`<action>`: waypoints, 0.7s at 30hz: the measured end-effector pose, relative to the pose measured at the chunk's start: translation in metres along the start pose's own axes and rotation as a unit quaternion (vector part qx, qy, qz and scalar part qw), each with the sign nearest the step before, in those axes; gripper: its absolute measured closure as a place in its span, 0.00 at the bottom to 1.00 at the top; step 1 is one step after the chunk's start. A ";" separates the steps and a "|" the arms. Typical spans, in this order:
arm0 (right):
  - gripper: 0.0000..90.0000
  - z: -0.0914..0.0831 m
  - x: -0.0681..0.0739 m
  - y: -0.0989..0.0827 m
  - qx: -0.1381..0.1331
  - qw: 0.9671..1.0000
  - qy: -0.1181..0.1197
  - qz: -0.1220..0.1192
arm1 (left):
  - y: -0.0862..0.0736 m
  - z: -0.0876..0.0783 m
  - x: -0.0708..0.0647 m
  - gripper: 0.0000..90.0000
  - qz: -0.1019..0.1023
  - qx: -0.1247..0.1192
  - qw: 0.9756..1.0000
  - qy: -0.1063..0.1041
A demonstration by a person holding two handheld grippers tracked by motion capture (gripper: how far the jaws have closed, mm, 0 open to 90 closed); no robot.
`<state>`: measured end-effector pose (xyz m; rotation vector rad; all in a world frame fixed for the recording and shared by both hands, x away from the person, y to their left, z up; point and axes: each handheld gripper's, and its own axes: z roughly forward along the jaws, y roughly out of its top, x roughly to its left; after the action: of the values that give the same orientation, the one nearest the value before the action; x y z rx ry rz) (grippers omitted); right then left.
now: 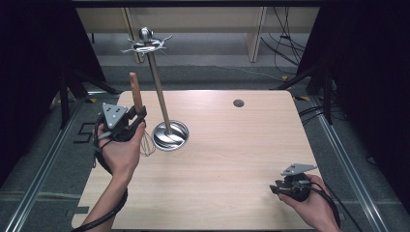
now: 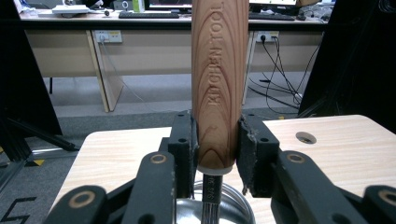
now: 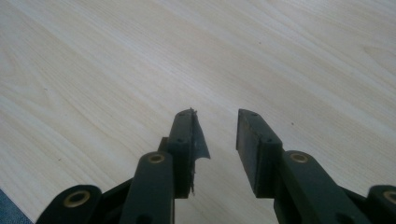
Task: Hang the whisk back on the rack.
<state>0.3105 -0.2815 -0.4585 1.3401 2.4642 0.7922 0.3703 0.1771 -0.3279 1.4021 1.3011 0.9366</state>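
Near the counter's [image 1: 232, 145] left edge, the left claw [image 1: 129, 121] is clamped on the wooden handle of a whisk [image 1: 137, 99], held upright with its wire loops hanging down beside the round steel base of a hanging stand [image 1: 170, 135]. The stand's pole rises to a hooked crown above the far edge. The handle, stamped "KITCHEN TOOL" along its grain in the left gripper view [image 2: 217, 84], looks light, stiff and fairly grippy; the low hold just above the metal neck seems sound, whereas the thin wires would likely flex. The right claw [image 1: 280, 186] rests near the right front corner, jaws apart and empty.
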 end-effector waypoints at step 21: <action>0.76 0.000 0.000 0.000 0.000 1.000 0.000 0.000 | 0.011 -0.001 -0.005 0.76 0.004 -0.011 1.000 -0.001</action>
<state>0.3105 -0.2815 -0.4587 1.3397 2.4649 0.7916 0.3716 0.1730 -0.3166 1.3910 1.2807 0.9517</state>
